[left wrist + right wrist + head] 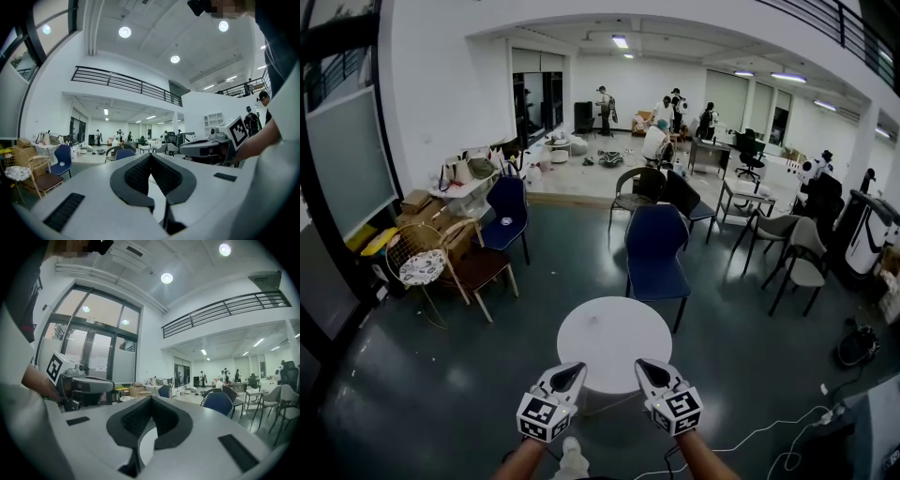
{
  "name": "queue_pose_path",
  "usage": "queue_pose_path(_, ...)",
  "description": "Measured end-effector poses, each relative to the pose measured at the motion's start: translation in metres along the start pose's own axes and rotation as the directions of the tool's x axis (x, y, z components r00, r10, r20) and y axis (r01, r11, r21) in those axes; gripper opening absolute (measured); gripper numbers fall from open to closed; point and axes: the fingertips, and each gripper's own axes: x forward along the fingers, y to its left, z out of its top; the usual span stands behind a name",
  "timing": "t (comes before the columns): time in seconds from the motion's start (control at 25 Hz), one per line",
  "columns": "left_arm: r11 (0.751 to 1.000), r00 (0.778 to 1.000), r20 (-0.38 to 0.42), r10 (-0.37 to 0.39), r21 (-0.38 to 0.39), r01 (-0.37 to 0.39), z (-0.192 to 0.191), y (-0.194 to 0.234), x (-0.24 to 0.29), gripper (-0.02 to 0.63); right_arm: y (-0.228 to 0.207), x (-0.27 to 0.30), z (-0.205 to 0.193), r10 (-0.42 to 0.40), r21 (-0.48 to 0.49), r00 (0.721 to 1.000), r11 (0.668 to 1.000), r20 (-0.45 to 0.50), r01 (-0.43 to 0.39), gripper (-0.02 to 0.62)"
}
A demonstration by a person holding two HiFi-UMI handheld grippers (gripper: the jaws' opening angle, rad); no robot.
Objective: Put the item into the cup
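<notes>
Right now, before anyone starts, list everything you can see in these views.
Round table: one, white, centre of the floor.
Blue chairs: two, blue, one behind the table, one further left.
Wooden chair: one, brown, left.
Cable: one, white, floor at lower right.
People: several, far end of the hall.
Cup, item: none visible.
Left gripper: one, white, shut, empty, lower centre.
Right gripper: one, white, shut, empty, beside it.
</notes>
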Motion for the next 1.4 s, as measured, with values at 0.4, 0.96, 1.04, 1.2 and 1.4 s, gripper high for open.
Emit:
queue_pose_path(0.4, 1.0, 1.0, -0.014, 0.02, -0.02, -0.02, -0.01, -0.035, -0.023, 0.017, 0.012, -0.035, -0.013, 0.021, 0.02, 1.0, 1.0, 0.001, -0.021, 0.015)
queue_pose_path(0.96, 1.0, 1.0, 0.002, 0.018, -0.006, -0.018, 0.005, -0.051, -0.029, 0.017, 0.012, -0.048, -0.002, 0.022, 0.027, 0.999, 0.999, 0.041, -0.023, 0.015)
queue_pose_path(1.04, 1.0, 1.0, 0.004, 0.019, -0.009, -0.019, 0.005, -0.048, -0.033, 0.017, 0.016, -0.045, 0.0, 0.025, 0.025, 0.999, 0.999, 0.042, -0.026, 0.015)
queue_pose_path(1.2, 1.0, 1.0, 0.009, 0.019, -0.015, -0.019, 0.008, -0.041, -0.038, 0.017, 0.024, -0.039, 0.003, 0.025, 0.027, 0.999, 0.999, 0.039, -0.027, 0.015)
queue_pose_path(1.4, 1.0, 1.0, 0.006, 0.014, -0.027, -0.014, 0.008, -0.028, -0.054, 0.017, 0.041, -0.032, 0.012, 0.016, 0.039, 0.999, 0.999, 0.047, -0.018, 0.015)
